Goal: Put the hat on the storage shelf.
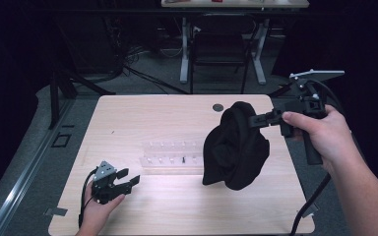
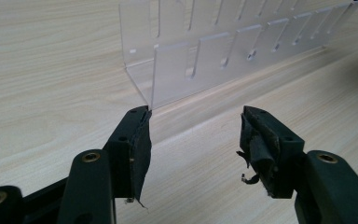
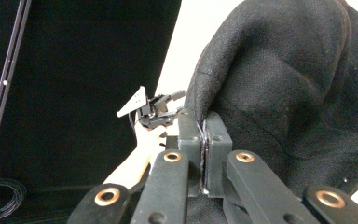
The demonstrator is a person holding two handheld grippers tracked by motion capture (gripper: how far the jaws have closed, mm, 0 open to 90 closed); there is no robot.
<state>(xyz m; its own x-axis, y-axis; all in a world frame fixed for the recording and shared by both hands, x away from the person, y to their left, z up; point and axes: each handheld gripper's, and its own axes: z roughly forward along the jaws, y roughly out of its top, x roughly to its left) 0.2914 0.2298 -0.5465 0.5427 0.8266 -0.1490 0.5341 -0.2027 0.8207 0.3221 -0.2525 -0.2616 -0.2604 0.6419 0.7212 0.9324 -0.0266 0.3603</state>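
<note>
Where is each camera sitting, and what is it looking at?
High view: above the person's side, looking forward and down on the table; both forearms and hands show, right tool lifting the black cloth.
Left gripper view: on the left tool, looking along its open jaws at the clear plastic rack.
Right gripper view: on the right tool, jaws clamping the cloth.
Shared: high and right gripper views both show the cloth and left tool.

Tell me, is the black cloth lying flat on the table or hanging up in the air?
Hanging. The right tongs are shut on an edge of the black cloth, which droops bunched above the table.
</note>
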